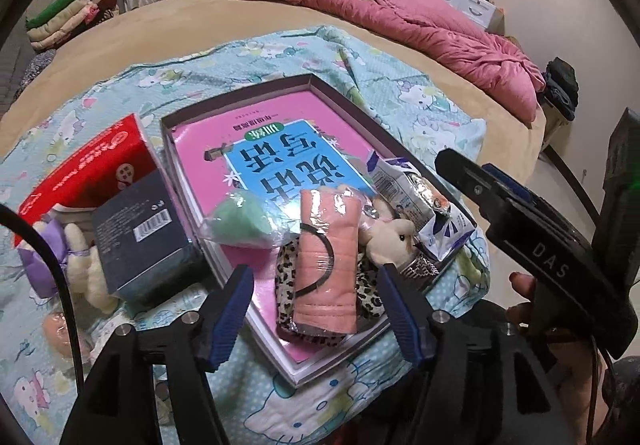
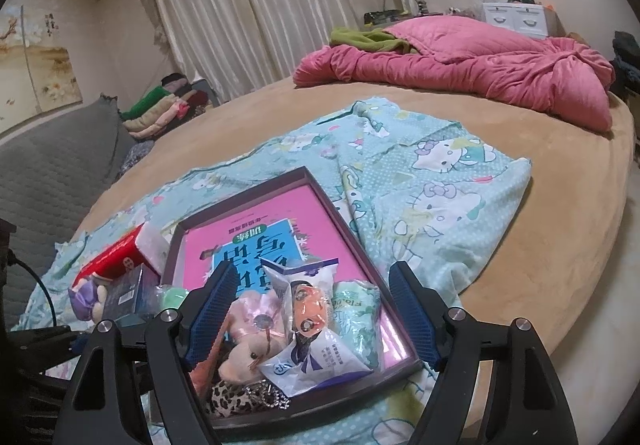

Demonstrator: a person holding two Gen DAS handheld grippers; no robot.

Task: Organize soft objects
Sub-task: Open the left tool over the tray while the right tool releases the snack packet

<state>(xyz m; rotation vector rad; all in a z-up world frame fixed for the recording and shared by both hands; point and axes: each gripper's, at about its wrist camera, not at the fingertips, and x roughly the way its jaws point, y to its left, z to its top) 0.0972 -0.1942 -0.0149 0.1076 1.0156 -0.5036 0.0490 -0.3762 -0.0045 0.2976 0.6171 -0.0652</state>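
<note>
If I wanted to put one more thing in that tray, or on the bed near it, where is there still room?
The tray's far half is free: only the pink book cover shows there. Its near end is crowded with the pink wrapped roll, green pouch, plush toy and snack packet. Beyond the patterned cloth, the tan bedspread lies bare up to the pink quilt.

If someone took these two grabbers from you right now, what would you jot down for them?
Left gripper: jaws open, empty, above the pink wrapped roll.
Right gripper: jaws open, empty, above the white snack bag.
In the tray: roll, leopard-print cloth, green puff, plush toy, snack bag.
Outside, left of the tray: purple plush, red box, dark box.
Left: purple plush probably goes in next.
</note>
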